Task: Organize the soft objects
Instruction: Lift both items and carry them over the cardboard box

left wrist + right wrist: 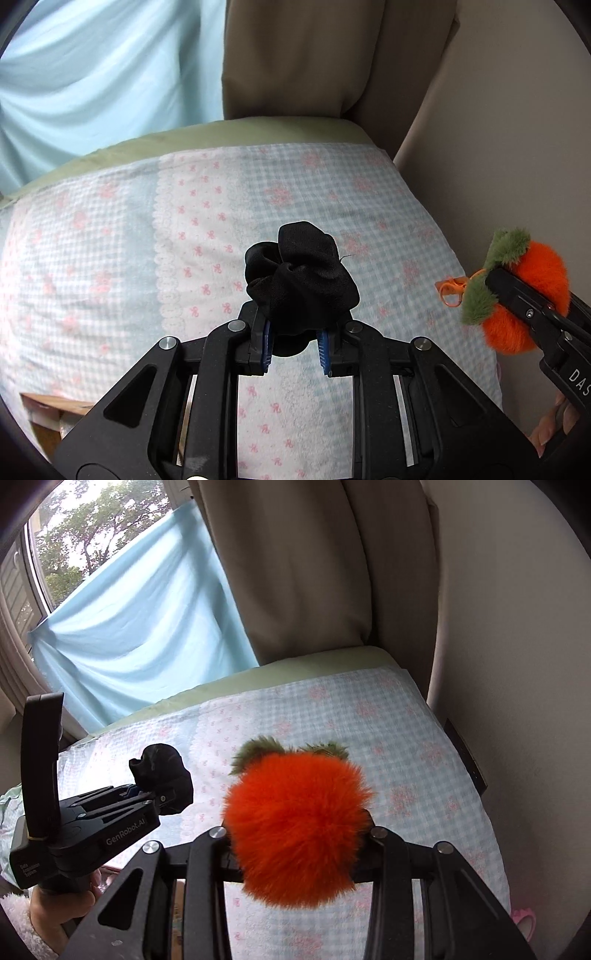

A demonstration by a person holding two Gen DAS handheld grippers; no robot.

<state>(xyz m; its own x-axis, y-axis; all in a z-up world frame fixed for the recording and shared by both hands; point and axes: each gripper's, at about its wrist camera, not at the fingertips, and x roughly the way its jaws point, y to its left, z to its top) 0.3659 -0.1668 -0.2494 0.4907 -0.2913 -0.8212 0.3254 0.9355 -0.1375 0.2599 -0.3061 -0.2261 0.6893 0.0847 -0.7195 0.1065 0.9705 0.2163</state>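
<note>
My left gripper point(294, 345) is shut on a black scrunchie point(301, 280) and holds it above a checked blue-and-pink cloth point(110, 229). It also shows at the left of the right wrist view point(162, 794), with the scrunchie point(162, 771) in its fingers. My right gripper point(295, 849) is shut on a fluffy orange plush fruit point(295, 830) with green leaves, held above the same cloth point(406, 775). In the left wrist view the plush point(532, 291) is at the right edge, with an orange clasp point(450, 291) hanging from it.
The cloth lies on a green mattress point(229, 136). A beige curtain point(314, 572) and a light blue sheet point(147, 627) hang behind it, with a window point(74, 528) at the far left. A beige wall point(517, 664) runs along the right. A wooden frame point(48, 406) shows low left.
</note>
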